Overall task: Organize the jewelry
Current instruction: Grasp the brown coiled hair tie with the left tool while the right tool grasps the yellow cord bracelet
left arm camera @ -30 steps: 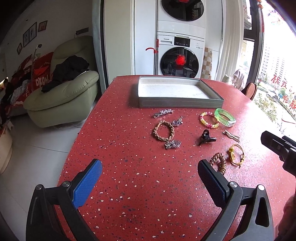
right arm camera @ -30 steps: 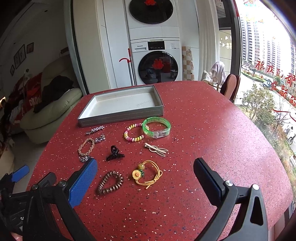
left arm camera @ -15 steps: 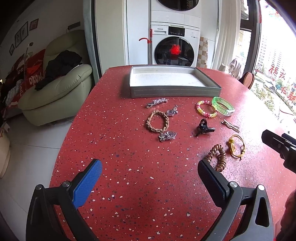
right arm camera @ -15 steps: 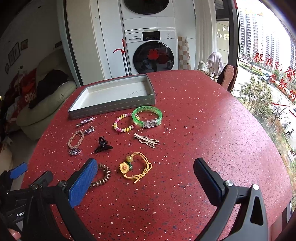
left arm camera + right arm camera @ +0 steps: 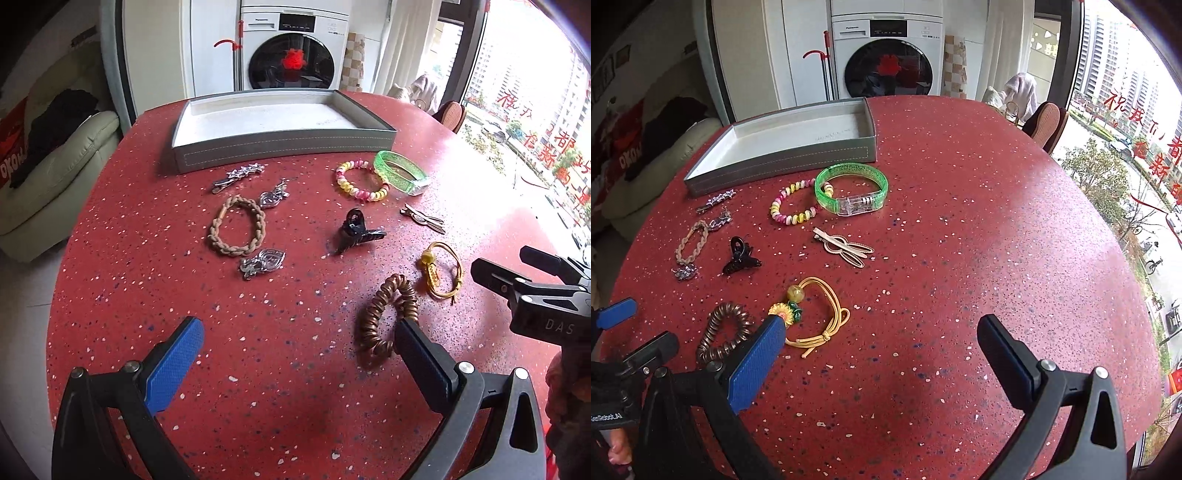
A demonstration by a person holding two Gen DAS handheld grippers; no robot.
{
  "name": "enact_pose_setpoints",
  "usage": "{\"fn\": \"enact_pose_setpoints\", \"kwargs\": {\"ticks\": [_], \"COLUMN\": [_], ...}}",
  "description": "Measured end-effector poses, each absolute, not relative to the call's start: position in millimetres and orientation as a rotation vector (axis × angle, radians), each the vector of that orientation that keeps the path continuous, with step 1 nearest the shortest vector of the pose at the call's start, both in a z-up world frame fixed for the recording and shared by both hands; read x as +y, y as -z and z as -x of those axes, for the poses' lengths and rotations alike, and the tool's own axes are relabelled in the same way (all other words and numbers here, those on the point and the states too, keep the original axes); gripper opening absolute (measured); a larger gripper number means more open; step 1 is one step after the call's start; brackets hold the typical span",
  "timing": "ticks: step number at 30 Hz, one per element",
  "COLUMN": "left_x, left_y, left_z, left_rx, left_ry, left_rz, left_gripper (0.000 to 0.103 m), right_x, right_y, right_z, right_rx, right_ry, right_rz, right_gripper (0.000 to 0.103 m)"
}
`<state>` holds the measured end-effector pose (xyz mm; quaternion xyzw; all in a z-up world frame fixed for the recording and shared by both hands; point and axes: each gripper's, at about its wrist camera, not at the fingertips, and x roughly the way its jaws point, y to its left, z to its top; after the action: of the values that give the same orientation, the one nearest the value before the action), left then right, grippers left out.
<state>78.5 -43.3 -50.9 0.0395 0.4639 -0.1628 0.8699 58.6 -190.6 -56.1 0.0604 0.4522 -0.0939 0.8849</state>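
1. Both of your tongs are spread wide and grasp nothing. The left tongs [image 5: 295, 354] hang low over the near edge of the red worktop [image 5: 288, 387], and the right tongs [image 5: 882, 343] hover just to their right.
2. All the jewelry lies loose on the worktop, and the grey tray [image 5: 280, 147] at the far side holds nothing you can see. The step in hand looks like the first pick.
3. The nearest piece to your left tongs is the brown coil hair tie [image 5: 388, 314], lying just beside the black finger [image 5: 421, 354]. The yellow cord bracelet [image 5: 816, 317] with its sunflower charm lies just beside the blue finger [image 5: 757, 365] of the right tongs.
4. Take one piece per tongs. The coil and the cord bracelet lie near each other, so bring the tongs in from opposite sides to keep them from colliding.
5. For the coil, straddle one side of the ring with one finger inside the loop and one outside. It will likely squash, so close fully before you lift.
6. For the cord bracelet, grip near the bead and charm, where there is more bulk; the thin cord alone may slip.
7. Lift straight up, and carry high enough to clear the black claw clip [image 5: 356, 230], the braided bracelet [image 5: 236, 230] and the beaded bracelet [image 5: 360, 181] on the way.
8. Lower the piece inside the tray wall before you let go.
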Motion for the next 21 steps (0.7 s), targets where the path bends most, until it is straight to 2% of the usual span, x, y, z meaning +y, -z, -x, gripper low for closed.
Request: {"fn": "enact_pose_setpoints", "kwargs": {"ticks": [2,5,7,10,12,15,17,21], "left_x": [-53.3,-63.0,-67.2,-71.6,-76.0,-83.3,-86.9,-83.1], "left_y": [55.3,63.6,68.8,69.8,68.9,65.4,63.3,61.9], "left_z": [-83.0,-88.4,-91.0,-90.0,-90.3,-89.0,-87.4,-91.5], "left_rx": [0.977,1.003,1.021,1.004,0.995,0.977,0.967,0.988], "left_ry": [0.361,0.38,0.382,0.38,0.388,0.412,0.431,0.474], "left_rz": [-0.119,-0.163,-0.177,-0.199,-0.204,-0.221,-0.236,-0.181], "left_gripper": [0.103,0.103,0.103,0.1,0.091,0.066,0.031,0.03], "right_x": [-191.8,-194.1,-195.3,-190.1,-183.7,-174.7,-169.7,-161.0], "right_y": [60.8,70.2,77.1,80.6,80.4,79.3,78.1,76.6], "right_z": [-64.6,-74.6,-80.1,-83.1,-84.6,-86.3,-86.5,-87.2], "right_rx": [0.961,1.003,1.033,1.042,1.046,1.045,1.049,1.052], "right_ry": [0.187,0.175,0.154,0.122,0.099,0.067,0.045,0.032], "right_rz": [-0.119,-0.111,-0.12,-0.09,-0.061,-0.03,-0.017,0.007], "right_gripper": [0.101,0.09,0.076,0.07,0.065,0.053,0.041,0.005]}}
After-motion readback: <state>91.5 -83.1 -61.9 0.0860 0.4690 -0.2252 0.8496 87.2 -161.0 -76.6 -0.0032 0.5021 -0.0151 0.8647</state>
